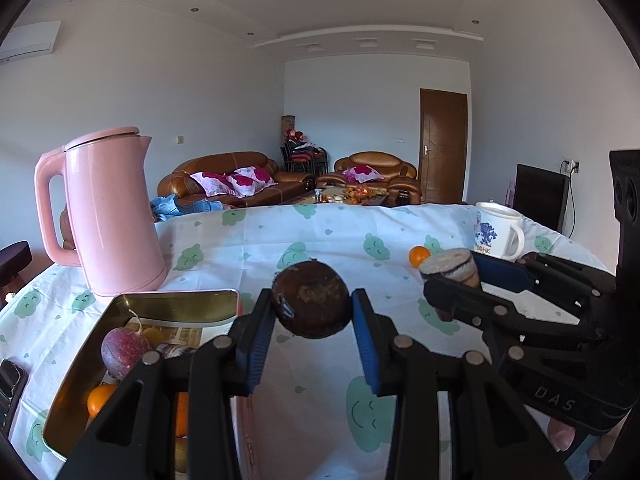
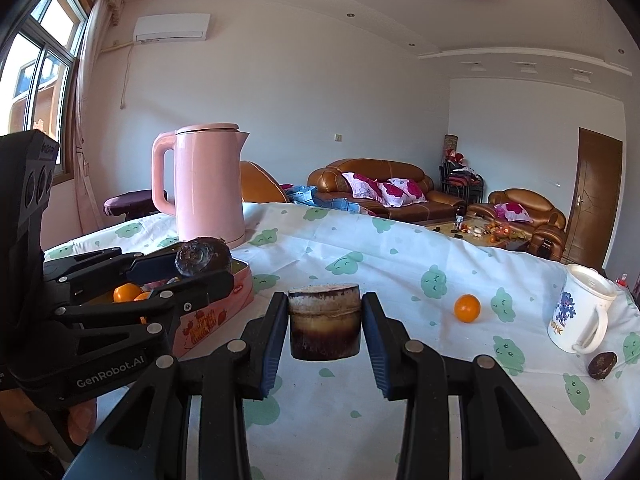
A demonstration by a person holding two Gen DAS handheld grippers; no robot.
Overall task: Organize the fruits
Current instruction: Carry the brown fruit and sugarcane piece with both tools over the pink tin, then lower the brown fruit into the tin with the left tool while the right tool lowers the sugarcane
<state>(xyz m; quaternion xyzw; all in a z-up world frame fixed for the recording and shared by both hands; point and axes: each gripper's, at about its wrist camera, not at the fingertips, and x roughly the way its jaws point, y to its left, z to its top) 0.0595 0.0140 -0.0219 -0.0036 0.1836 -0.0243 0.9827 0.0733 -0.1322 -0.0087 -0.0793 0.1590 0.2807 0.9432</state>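
The tin [image 1: 168, 304] showed shiny golden metal inside. The kettle [image 1: 116, 216] looked smooth, matt pink plastic. The tablecloth [image 2: 360, 240] was soft printed cloth; the mug [image 2: 580, 312] glossy ceramic.

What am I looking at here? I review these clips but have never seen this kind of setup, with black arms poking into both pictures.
There is no robot. A person holds a black two-finger tool in each hand, and a camera on each tool looks forward along its fingers.

The left-hand picture comes from the left tool, which is shut on a dark brown round fruit. The right-hand picture comes from the right tool, which is shut on a short brown cut cylinder piece with a pale top. Each tool also appears at the edge of the other's picture.

The table wears a white cloth with green smiling clouds. On it stand a pink kettle, a pink open tin holding fruit, a loose small orange fruit, a white printed mug and another dark fruit beside it.
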